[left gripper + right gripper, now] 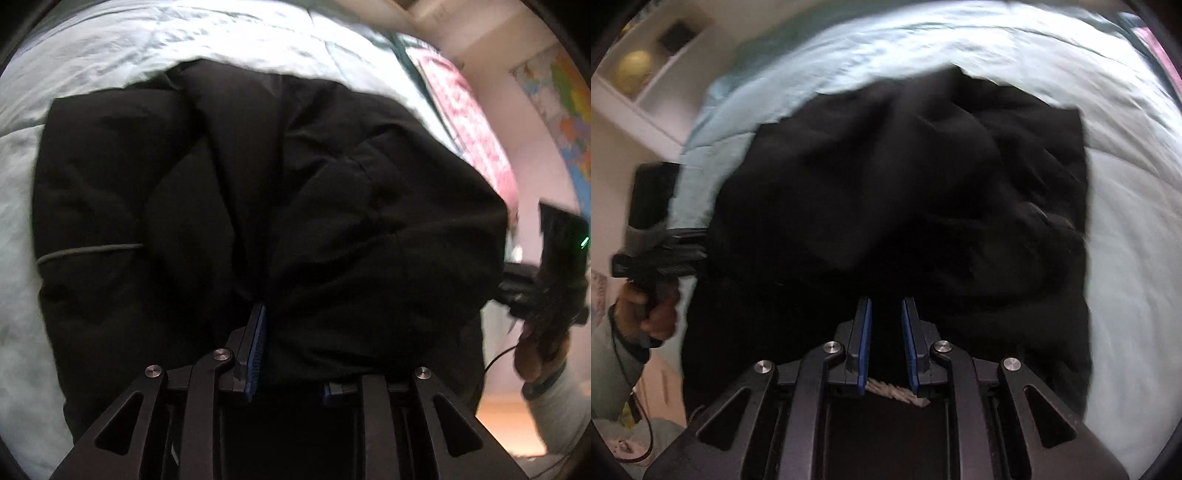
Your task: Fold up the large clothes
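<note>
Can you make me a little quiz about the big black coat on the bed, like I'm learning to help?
1. True or false: the black coat lies on a pale blue bed cover.
2. What is between the blue pads of the right gripper? A) black coat cloth B) a yellow ball C) nothing
3. Fill in: the left gripper has a fold of the ____ bunched over its right finger.

Key: 1 true. 2 A. 3 coat.
</note>
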Tool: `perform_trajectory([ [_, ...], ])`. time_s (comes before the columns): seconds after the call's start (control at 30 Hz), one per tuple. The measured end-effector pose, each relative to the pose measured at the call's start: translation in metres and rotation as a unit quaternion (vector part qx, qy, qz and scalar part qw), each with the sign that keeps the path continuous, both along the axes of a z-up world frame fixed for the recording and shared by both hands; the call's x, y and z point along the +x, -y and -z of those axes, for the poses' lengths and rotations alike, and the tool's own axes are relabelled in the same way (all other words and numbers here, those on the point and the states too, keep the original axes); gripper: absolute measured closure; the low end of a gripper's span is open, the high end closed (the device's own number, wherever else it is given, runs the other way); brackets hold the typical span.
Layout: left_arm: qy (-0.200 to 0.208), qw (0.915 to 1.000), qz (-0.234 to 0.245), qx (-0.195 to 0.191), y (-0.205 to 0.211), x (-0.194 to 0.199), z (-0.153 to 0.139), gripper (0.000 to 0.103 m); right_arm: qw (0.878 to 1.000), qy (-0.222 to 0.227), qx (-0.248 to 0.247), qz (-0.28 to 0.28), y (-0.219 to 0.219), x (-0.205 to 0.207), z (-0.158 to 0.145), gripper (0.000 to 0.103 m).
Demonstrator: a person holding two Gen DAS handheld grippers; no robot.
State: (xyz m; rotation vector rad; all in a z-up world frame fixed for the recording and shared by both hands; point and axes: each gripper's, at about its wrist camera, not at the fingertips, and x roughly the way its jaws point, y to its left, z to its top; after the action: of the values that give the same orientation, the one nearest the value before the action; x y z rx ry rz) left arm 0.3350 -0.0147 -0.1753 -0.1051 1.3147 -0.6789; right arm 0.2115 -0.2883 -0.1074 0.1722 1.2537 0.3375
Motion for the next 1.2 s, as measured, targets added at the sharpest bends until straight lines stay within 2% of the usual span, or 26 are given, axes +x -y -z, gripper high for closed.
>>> perform_trajectory([
  [0.07, -0.002, 0.9999, 0.005, -0.012, -0.009, -0.006, -0.016, 0.071, 1.000, 0.005, -0.012, 0.002, 0.006, -0.011, -0.011, 0.079],
  [0.1, -0.007, 0.9997, 0.008, -0.022, -0.015, -0.009, -0.024, 0.064, 1.000, 0.012, -0.018, 0.000, 0.009, -0.016, -0.022, 0.072],
  [0.13, -0.010, 0.9995, 0.008, -0.028, -0.019, -0.010, -0.030, 0.061, 1.000, 0.020, -0.024, 0.000, 0.010, -0.018, -0.029, 0.067],
  [0.2, 0.004, 0.9990, 0.008, -0.043, -0.034, -0.016, -0.056, 0.059, 0.998, 0.052, -0.034, -0.007, 0.009, -0.023, -0.056, 0.050],
  [0.27, 0.037, 0.9985, 0.005, -0.040, -0.041, -0.019, -0.080, 0.046, 0.996, 0.081, -0.023, -0.008, 0.004, -0.017, -0.079, 0.049],
  [0.33, 0.065, 0.9965, -0.001, -0.051, -0.041, -0.013, -0.100, 0.043, 0.995, 0.101, 0.003, -0.008, -0.005, -0.003, -0.100, 0.048],
  [0.43, 0.075, 0.9943, -0.014, -0.075, -0.035, 0.006, -0.111, 0.043, 0.992, 0.125, 0.015, -0.001, -0.031, 0.035, -0.115, 0.048],
  [0.5, 0.071, 0.9941, -0.029, -0.076, -0.028, 0.013, -0.107, 0.043, 0.991, 0.132, 0.004, 0.010, -0.051, 0.064, -0.112, 0.049],
  [0.57, 0.050, 0.9952, -0.030, -0.079, -0.016, 0.026, -0.089, 0.043, 0.992, 0.123, 0.014, 0.005, -0.067, 0.081, -0.101, 0.049],
  [0.63, 0.018, 0.9974, -0.026, -0.066, -0.004, 0.033, -0.055, 0.043, 0.995, 0.104, -0.014, 0.006, -0.078, 0.092, -0.076, 0.049],
  [0.7, -0.030, 0.9977, -0.035, -0.049, 0.002, 0.033, -0.012, 0.043, 0.996, 0.049, -0.073, 0.004, -0.086, 0.098, -0.025, 0.049],
  [0.73, -0.053, 0.9969, -0.040, -0.042, 0.001, 0.034, 0.010, 0.043, 0.996, 0.027, -0.081, 0.004, -0.086, 0.100, -0.006, 0.049],
  [0.77, -0.059, 0.9968, -0.043, -0.031, 0.002, 0.032, 0.024, 0.043, 0.997, -0.007, -0.071, 0.007, -0.082, 0.099, 0.021, 0.048],
  [0.8, -0.044, 0.9984, -0.035, -0.012, 0.006, 0.026, 0.033, 0.043, 0.998, -0.017, -0.049, 0.019, -0.076, 0.095, 0.040, 0.047],
  [0.87, -0.001, 0.9994, -0.014, 0.032, 0.019, 0.014, 0.029, 0.043, 0.999, -0.017, -0.015, 0.038, -0.067, 0.087, 0.051, 0.047],
  [0.93, 0.017, 0.9981, -0.003, 0.059, 0.027, 0.009, 0.021, 0.043, 0.998, -0.027, 0.002, 0.055, -0.060, 0.086, 0.047, 0.047],
  [0.97, 0.025, 0.9977, 0.003, 0.062, 0.028, 0.006, 0.011, 0.043, 0.998, -0.026, 0.003, 0.057, -0.059, 0.085, 0.040, 0.047],
  [1.03, 0.030, 0.9986, 0.000, 0.043, 0.019, 0.002, -0.010, 0.043, 0.999, -0.012, 0.001, 0.050, -0.061, 0.076, 0.026, 0.046],
  [1.07, 0.035, 0.9989, -0.004, 0.031, 0.013, -0.002, -0.021, 0.043, 0.999, -0.001, 0.002, 0.041, -0.063, 0.068, 0.014, 0.046],
  [1.2, 0.061, 0.9977, -0.017, 0.025, 0.000, -0.022, -0.048, 0.043, 0.998, 0.052, 0.012, 0.023, -0.071, 0.036, -0.024, 0.046],
])
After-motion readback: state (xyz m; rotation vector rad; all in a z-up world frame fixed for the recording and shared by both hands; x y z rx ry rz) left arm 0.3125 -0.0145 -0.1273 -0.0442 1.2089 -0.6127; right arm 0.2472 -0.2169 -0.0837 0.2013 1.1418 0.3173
